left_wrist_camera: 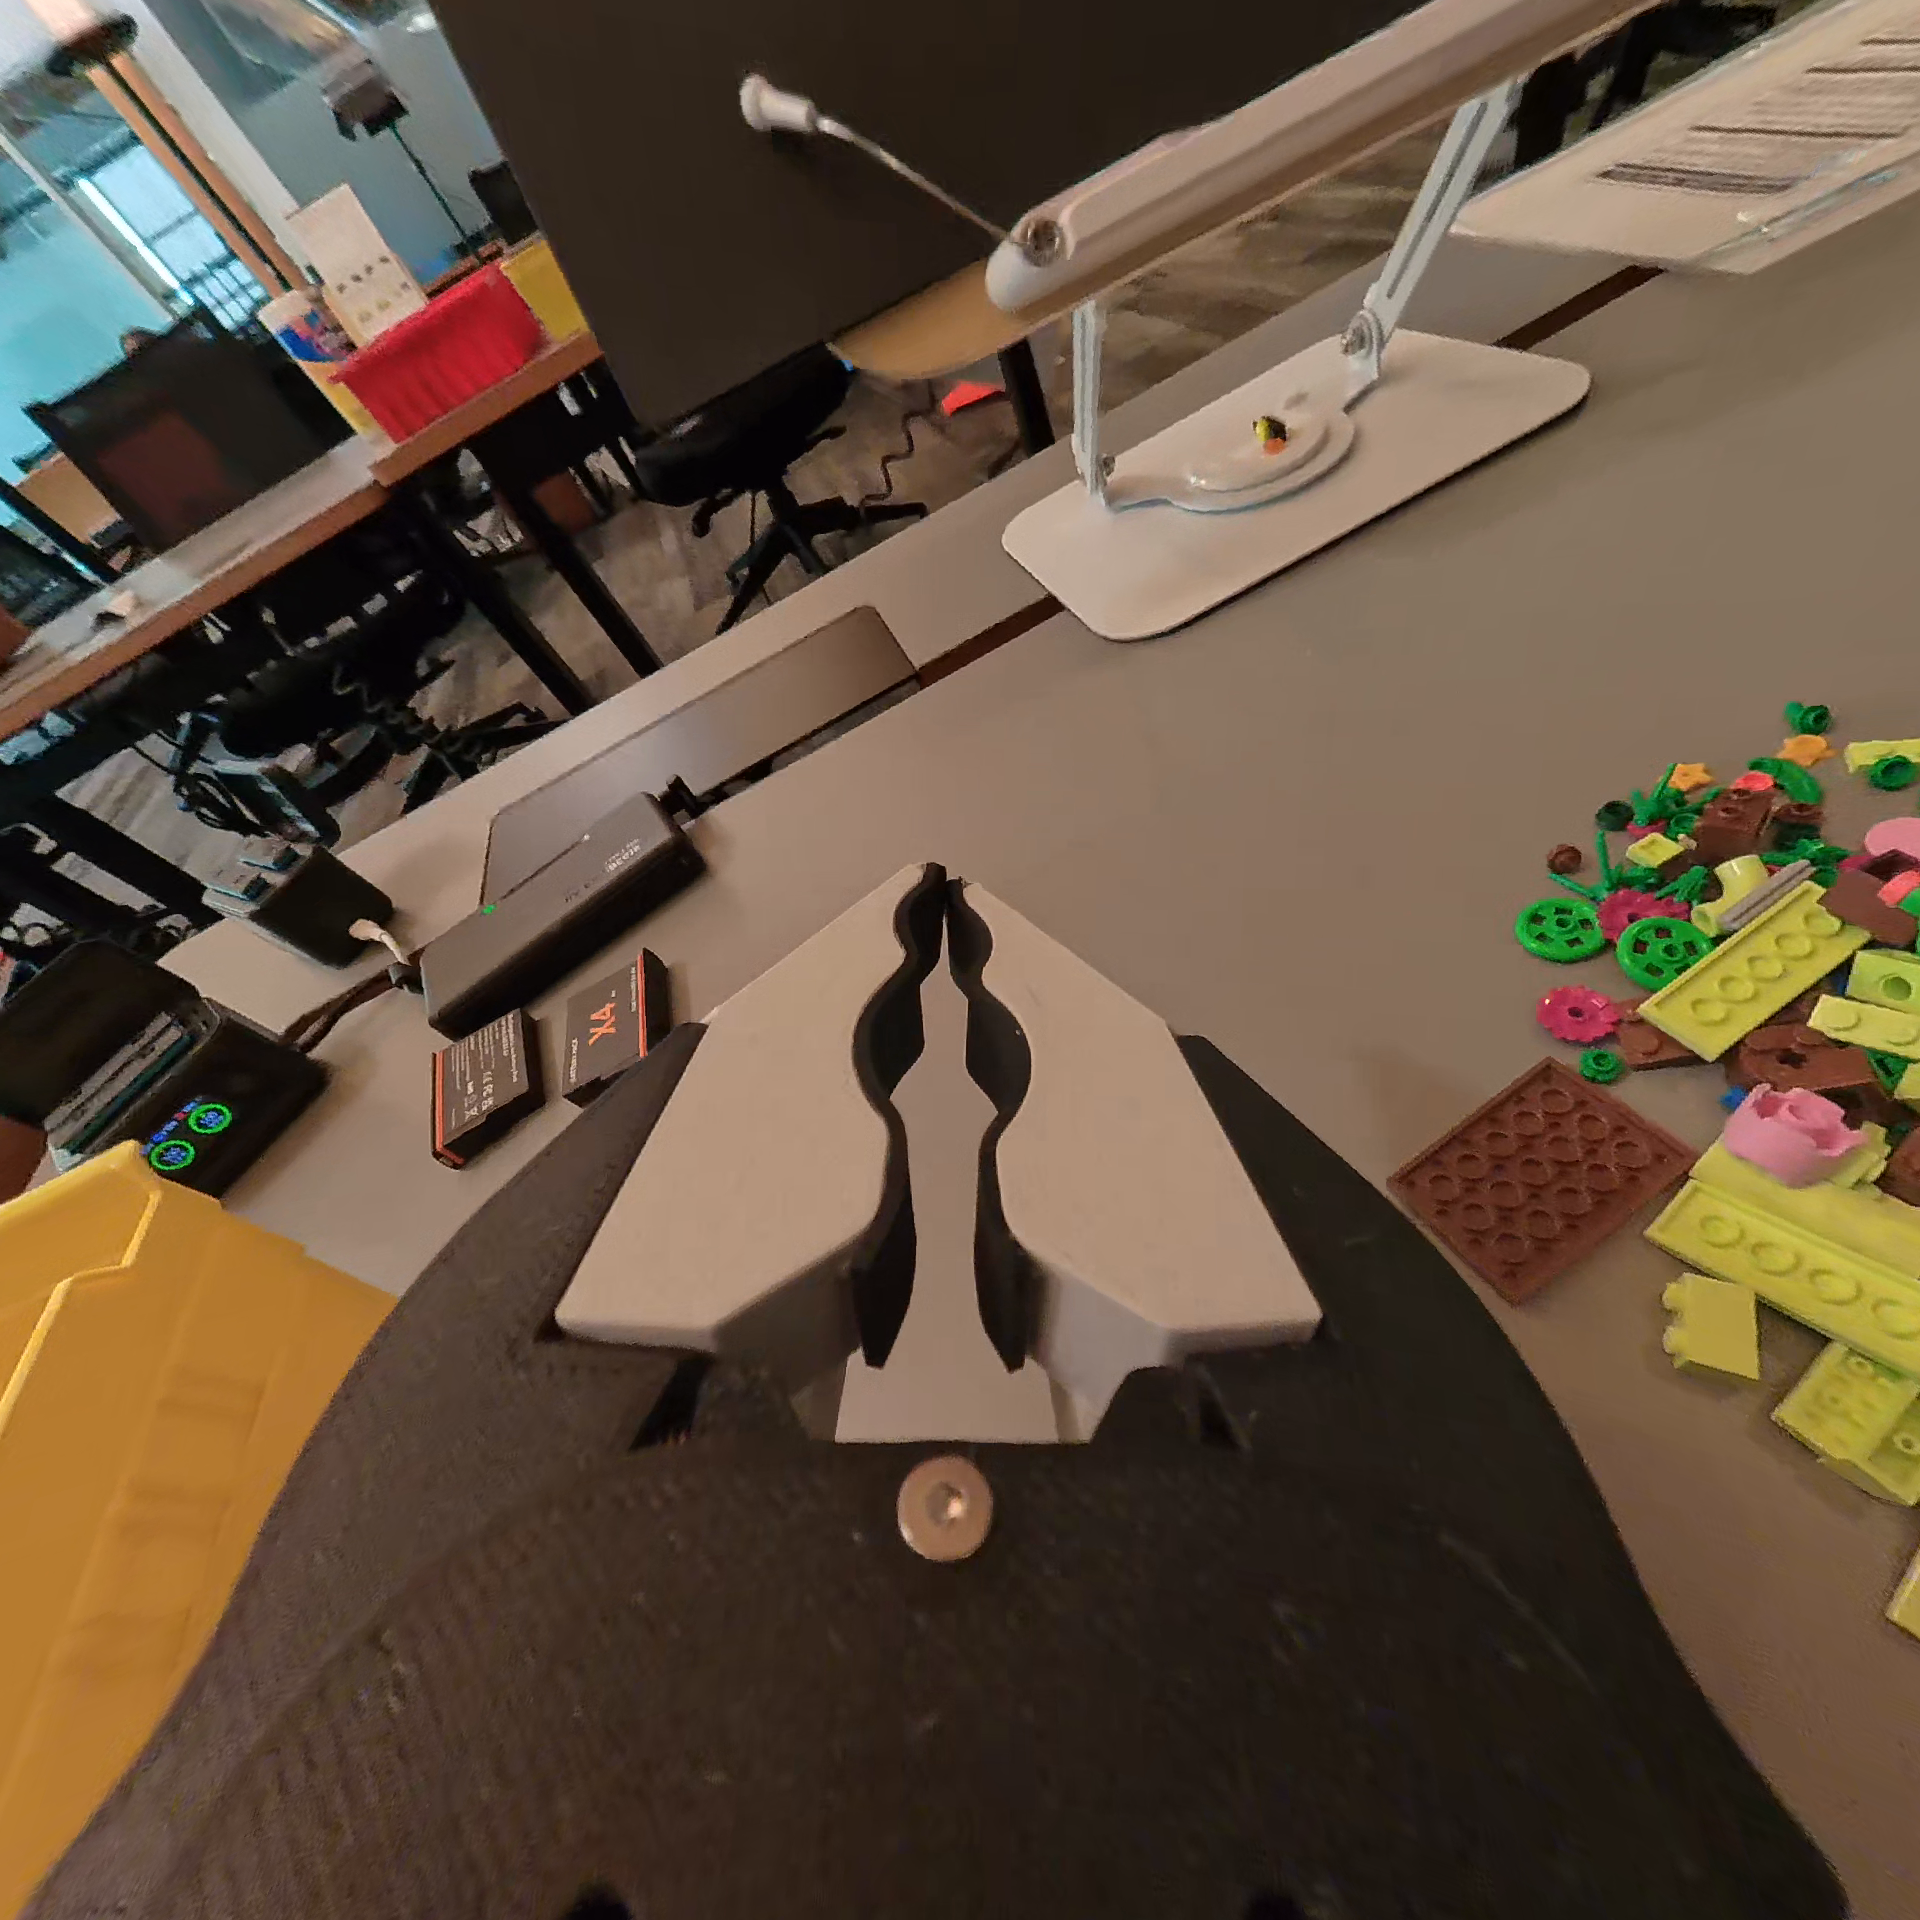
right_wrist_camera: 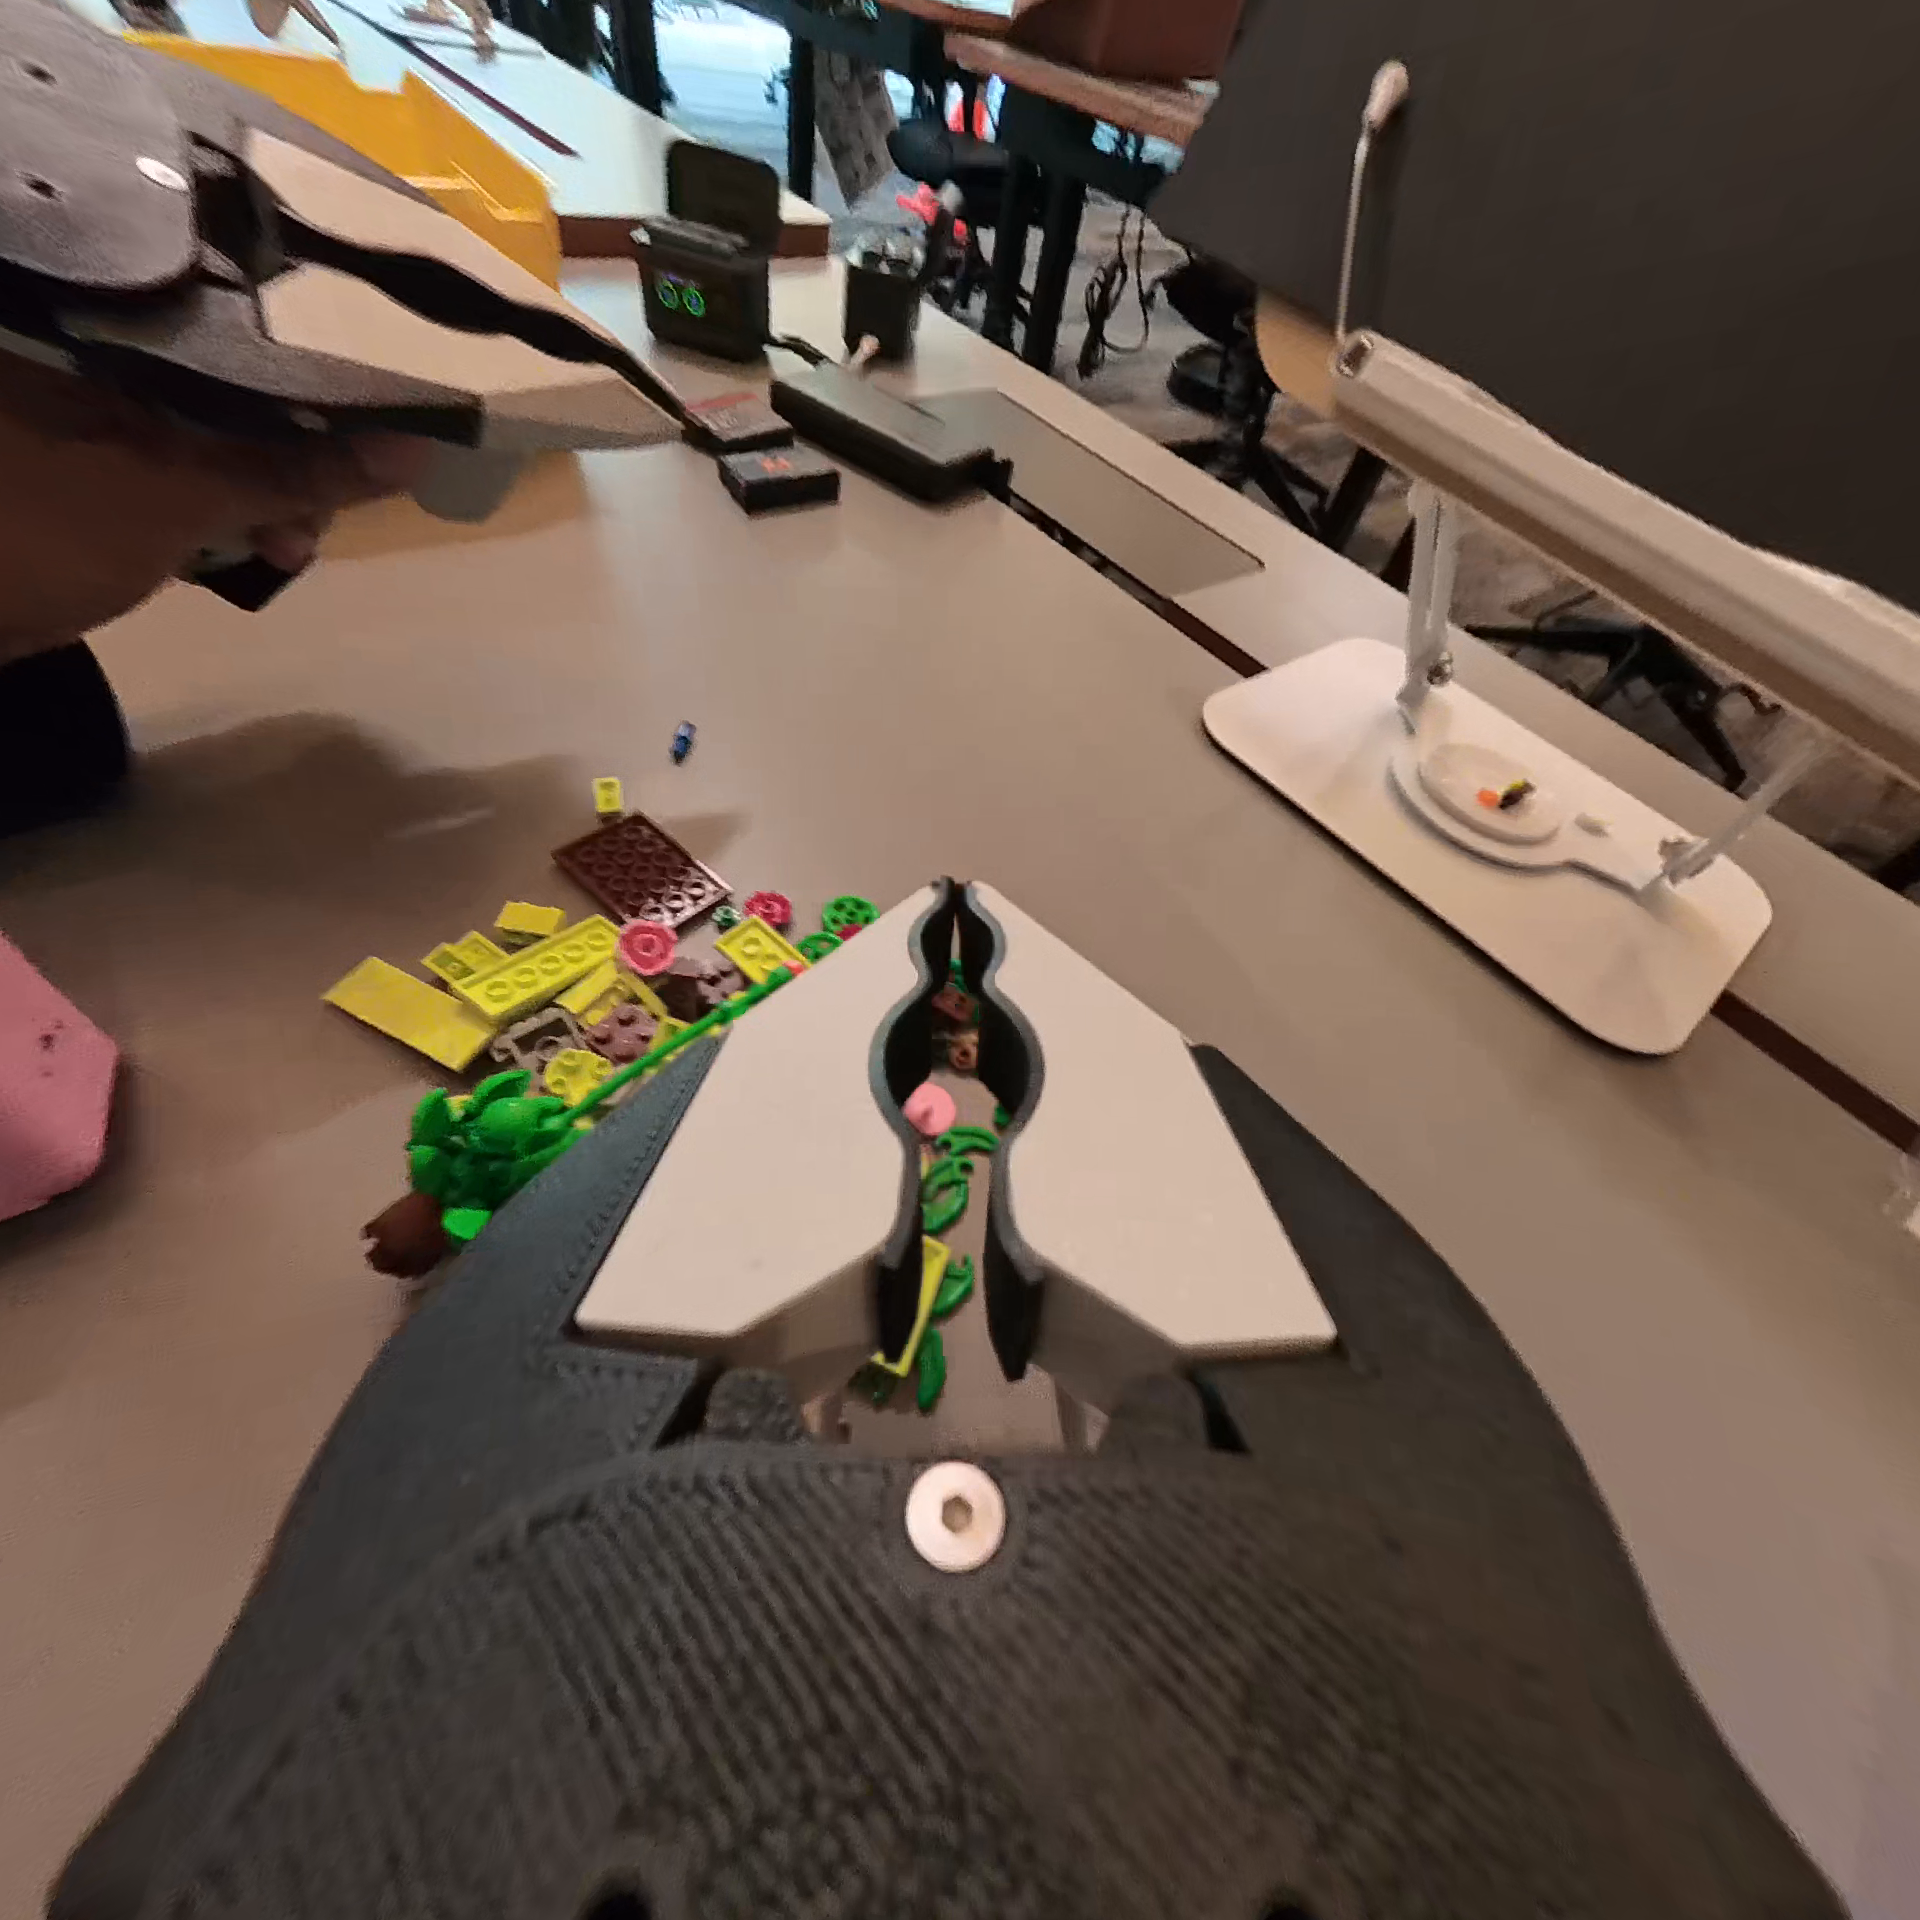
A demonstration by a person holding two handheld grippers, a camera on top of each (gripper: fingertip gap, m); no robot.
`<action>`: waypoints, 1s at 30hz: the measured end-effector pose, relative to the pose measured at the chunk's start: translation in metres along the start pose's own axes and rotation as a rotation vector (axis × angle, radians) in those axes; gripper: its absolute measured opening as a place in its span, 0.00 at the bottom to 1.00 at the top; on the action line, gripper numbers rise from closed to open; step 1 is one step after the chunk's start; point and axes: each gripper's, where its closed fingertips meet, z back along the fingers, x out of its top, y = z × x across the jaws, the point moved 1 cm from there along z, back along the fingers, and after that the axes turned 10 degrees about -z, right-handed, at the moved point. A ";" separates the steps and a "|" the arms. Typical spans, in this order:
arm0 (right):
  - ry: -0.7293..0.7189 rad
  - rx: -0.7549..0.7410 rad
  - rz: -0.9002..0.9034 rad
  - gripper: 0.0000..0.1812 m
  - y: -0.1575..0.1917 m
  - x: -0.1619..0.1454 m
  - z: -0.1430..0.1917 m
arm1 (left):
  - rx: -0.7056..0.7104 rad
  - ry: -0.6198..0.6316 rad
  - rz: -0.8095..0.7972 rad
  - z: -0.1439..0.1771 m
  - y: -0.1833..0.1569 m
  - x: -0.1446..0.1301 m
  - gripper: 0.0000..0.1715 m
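Observation:
My left gripper (left_wrist_camera: 948, 883) is shut and empty. It hovers over bare grey table (left_wrist_camera: 1195, 790), left of a pile of small toy bricks (left_wrist_camera: 1766, 997). The pile holds lime plates (left_wrist_camera: 1756, 987), a brown studded plate (left_wrist_camera: 1538, 1179), green wheels and pink flowers. My right gripper (right_wrist_camera: 951, 894) is shut with nothing seen between its tips. It hangs low over the same brick pile (right_wrist_camera: 582, 987), and loose pieces show through the gaps between its fingers. A green plant stem (right_wrist_camera: 488, 1132) lies beside its left finger. The left gripper (right_wrist_camera: 665, 400) also shows at the upper left of the right wrist view.
A white lamp base (left_wrist_camera: 1299, 499) (right_wrist_camera: 1486, 842) stands at the far right of the table. Black batteries (left_wrist_camera: 613, 1023), a black charger (left_wrist_camera: 561, 935) and a lit power box (left_wrist_camera: 177, 1112) lie at the far left. A yellow bin (left_wrist_camera: 156, 1455) stands near left. A pink block (right_wrist_camera: 42, 1081) is at the left edge. The grippers' ends are close to 20 cm from one another. My right gripper is the nearer one to the green plant stem (right_wrist_camera: 488, 1132): about 10 cm, against 20 cm.

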 end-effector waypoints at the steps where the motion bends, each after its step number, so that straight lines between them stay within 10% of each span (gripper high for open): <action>1: -0.008 0.030 0.002 0.00 0.007 0.002 0.001 | 0.016 -0.029 0.000 0.004 0.002 0.006 0.00; 6: -0.044 0.201 0.006 0.01 0.043 0.007 0.010 | -0.112 -0.252 0.091 0.055 -0.001 0.043 0.09; 11: -0.098 0.379 0.011 0.27 0.082 0.014 0.022 | -0.833 -0.488 0.064 0.158 -0.079 0.043 0.47; 14: -0.151 0.454 0.021 0.39 0.103 0.017 0.029 | -1.000 -0.506 0.186 0.190 -0.095 0.029 0.61; 30: 0.035 0.703 0.219 0.39 0.184 -0.039 0.042 | -1.108 -0.336 0.172 0.177 -0.149 0.000 0.59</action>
